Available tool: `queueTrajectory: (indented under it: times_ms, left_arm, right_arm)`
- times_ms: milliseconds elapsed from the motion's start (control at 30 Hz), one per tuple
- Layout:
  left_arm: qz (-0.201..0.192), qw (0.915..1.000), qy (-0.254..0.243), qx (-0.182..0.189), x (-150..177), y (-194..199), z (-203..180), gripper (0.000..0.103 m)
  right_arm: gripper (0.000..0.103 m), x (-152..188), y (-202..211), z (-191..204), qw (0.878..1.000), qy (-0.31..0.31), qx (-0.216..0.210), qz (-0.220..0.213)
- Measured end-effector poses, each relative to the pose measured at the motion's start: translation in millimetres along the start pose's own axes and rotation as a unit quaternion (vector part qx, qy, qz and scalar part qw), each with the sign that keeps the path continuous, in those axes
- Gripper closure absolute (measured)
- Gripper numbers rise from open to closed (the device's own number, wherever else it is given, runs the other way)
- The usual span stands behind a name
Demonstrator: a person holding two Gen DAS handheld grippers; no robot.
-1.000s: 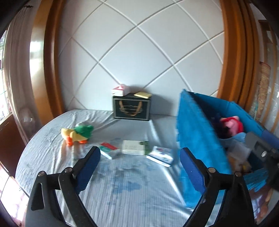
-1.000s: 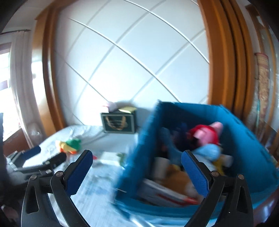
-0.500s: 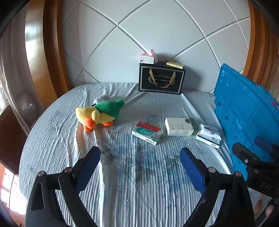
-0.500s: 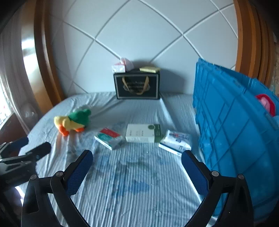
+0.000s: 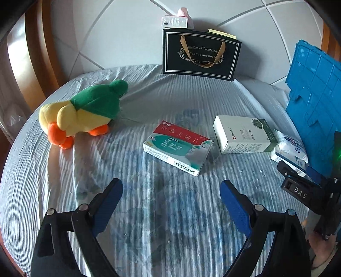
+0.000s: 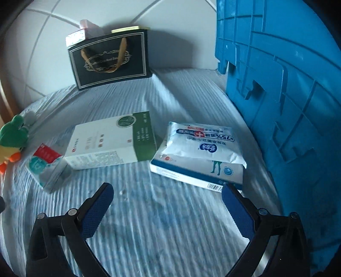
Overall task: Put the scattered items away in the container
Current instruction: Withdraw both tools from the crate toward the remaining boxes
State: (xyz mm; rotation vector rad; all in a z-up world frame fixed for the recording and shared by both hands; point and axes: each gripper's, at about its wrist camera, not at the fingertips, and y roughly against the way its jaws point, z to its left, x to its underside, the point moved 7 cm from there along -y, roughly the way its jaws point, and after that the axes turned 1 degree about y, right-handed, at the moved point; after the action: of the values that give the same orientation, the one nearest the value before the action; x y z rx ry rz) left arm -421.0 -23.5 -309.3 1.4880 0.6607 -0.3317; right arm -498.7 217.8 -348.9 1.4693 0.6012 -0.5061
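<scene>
My left gripper (image 5: 170, 191) is open and empty, low over the bed, just short of a red and green medicine box (image 5: 178, 147). A yellow and green plush duck (image 5: 83, 113) lies to its left. A white and green box (image 5: 243, 134) lies to the right. My right gripper (image 6: 167, 196) is open and empty, close to a white wipes pack (image 6: 202, 144) lying on a flat blue and white box (image 6: 196, 174). The white and green box (image 6: 113, 140) sits left of them. The blue crate (image 6: 287, 106) stands at the right; its wall also shows in the left wrist view (image 5: 315, 102).
A black gift bag (image 5: 200, 55) stands at the back against the white padded headboard, with a pink and white tissue box (image 5: 174, 20) on top. The striped bed sheet (image 5: 149, 223) is wrinkled. The right gripper's body (image 5: 311, 191) shows at the right edge.
Both grippers have swung down and forward from the crate toward the items on the bed. The right one left the crate's opening and now faces the wipes pack.
</scene>
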Motion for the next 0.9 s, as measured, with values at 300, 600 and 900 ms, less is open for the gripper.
queueTrajectory:
  times_ms: [300, 600, 900]
  left_arm:
    - [0.022, 0.9996, 0.007, -0.015, -26, -60, -3, 0.010]
    - [0.032, 0.9993, 0.018, -0.011, -39, -80, 4, 0.010]
    - [0.042, 0.9981, -0.034, 0.029, -35, -104, -52, 0.010]
  right_arm:
    - [0.000, -16, -28, 2, 0.996, 0.001, -0.089, 0.007]
    - [0.000, -11, -4, -7, 0.999, 0.014, 0.028, -0.010]
    - [0.000, -13, -38, -31, 0.998, -0.044, -0.052, 0.012]
